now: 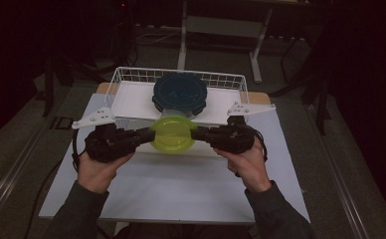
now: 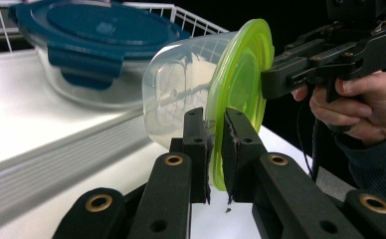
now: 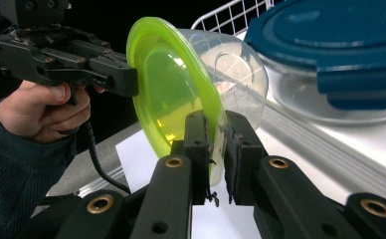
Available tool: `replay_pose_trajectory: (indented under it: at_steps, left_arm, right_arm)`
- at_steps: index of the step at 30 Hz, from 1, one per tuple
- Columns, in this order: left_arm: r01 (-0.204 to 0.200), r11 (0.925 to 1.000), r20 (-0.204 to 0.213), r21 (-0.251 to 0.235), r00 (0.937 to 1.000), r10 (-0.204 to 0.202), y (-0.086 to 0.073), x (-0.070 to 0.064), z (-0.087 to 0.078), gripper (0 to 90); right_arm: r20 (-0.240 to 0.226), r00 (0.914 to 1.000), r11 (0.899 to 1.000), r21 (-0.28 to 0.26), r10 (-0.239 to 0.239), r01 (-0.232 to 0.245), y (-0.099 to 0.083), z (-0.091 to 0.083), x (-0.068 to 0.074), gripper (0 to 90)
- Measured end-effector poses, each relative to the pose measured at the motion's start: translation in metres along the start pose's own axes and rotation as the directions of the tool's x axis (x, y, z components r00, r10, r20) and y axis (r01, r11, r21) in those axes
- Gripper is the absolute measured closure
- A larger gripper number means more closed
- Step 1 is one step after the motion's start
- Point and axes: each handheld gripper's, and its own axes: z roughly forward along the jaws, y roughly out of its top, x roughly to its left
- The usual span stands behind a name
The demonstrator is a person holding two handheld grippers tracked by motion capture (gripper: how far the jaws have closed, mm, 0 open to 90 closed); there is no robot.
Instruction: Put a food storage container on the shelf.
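White table [image 1: 181, 194] carries a wire basket [image 1: 131, 74] on a white tray, with a blue-lidded glass container [image 1: 180, 93] sitting in it. Just in front, a clear tub with a green lid [image 1: 173, 133] hangs in the air between both tools, tipped on its side. Left gripper [image 1: 146, 134] and right gripper [image 1: 197, 132] each pinch the lid rim from opposite sides, jaws pressed onto it. Risk: the hold is on the lid edge alone, so uneven pull could pop the lid and drop the tub, or knock the glass container. The gripper views show the tilt and clear body [image 2: 181, 84]; the high view gives layout.
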Motion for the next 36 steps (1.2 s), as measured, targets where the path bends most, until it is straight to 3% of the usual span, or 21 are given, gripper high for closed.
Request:
replay_pose_trajectory:
  at_steps: [8,18,22,27,31,36]
  left_arm:
    - [0.011,0.9995,0.016,-0.029,0.9998,-0.01,0.021,-0.003,-0.002,82.4]
    - [0.036,0.9983,0.024,-0.046,0.9991,-0.035,0.048,0.011,0.014,82.4]
    - [0.054,0.997,0.032,-0.056,0.9981,-0.052,0.053,0.017,0.021,82.2]
    - [0.089,0.9935,0.049,-0.071,0.9951,-0.085,0.058,0.024,0.025,81.9]
    - [0.107,0.9921,0.037,-0.066,0.9938,-0.105,0.062,0.029,0.03,81.9]
    - [0.132,0.9888,0.033,-0.069,0.991,-0.13,0.066,0.035,0.034,81.8]
  right_arm:
    - [0.003,1.0,1.0,-0.029,-0.001,0.001,0.02,-0.012,0.004,81.3]
    - [0.029,0.9992,0.998,-0.058,0.028,-0.026,0.046,-0.018,-0.011,80.7]
    - [0.05,0.9976,0.997,-0.056,0.048,-0.045,0.052,-0.017,-0.018,80.3]
    - [0.028,0.996,0.994,-0.074,0.084,-0.082,0.058,-0.017,-0.026,80.3]
    - [0.049,0.9944,0.993,-0.078,0.093,-0.089,0.063,-0.015,-0.03,80.3]
    - [0.043,0.9905,0.989,-0.077,0.131,-0.127,0.067,-0.012,-0.036,80.3]
